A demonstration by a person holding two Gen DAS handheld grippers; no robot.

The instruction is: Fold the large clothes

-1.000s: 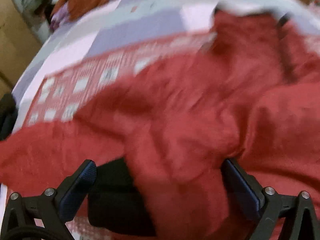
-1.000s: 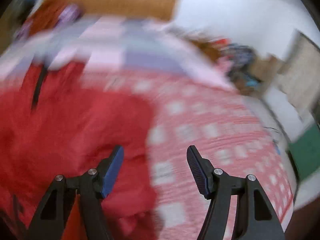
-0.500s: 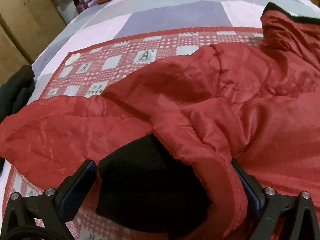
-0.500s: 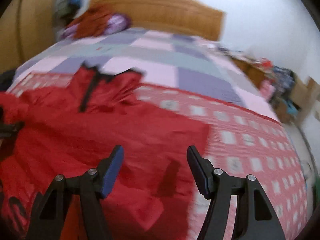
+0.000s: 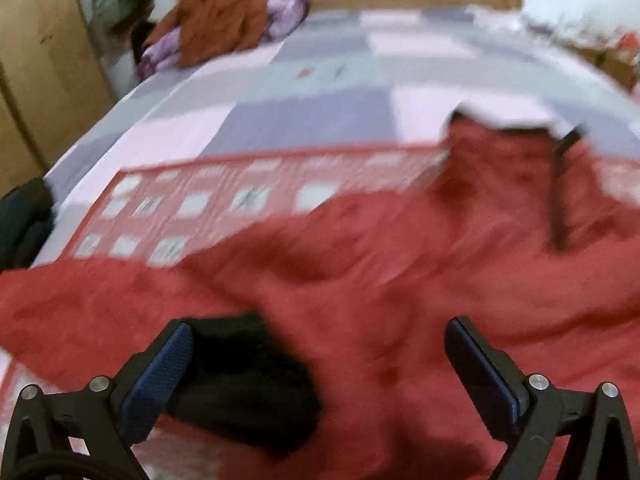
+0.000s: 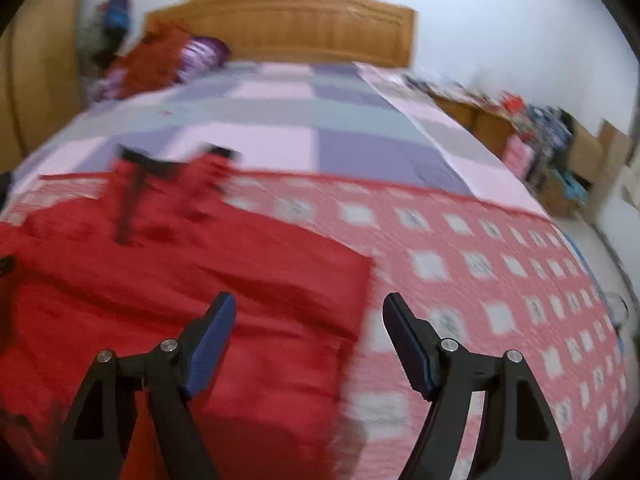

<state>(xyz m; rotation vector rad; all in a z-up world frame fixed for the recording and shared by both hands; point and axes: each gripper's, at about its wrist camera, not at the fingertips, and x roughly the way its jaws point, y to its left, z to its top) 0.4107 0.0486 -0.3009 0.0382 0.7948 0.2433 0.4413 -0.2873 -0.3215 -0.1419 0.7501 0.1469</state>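
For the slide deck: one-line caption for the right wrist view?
Open right gripper above a red jacket spread on a checked bedspread.

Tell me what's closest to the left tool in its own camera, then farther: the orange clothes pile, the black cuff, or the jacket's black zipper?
1. Black cuff, beside the left tool.
2. Black zipper, right, mid-bed.
3. Orange clothes pile, far left by headboard.

Both wrist cameras look forward and downward along their tongs from the near end of the bed (image 6: pixel 280 128), facing the far headboard (image 6: pixel 280 20). The left view sits close over the red jacket (image 5: pixel 400 280); both share jacket, quilt and headboard.
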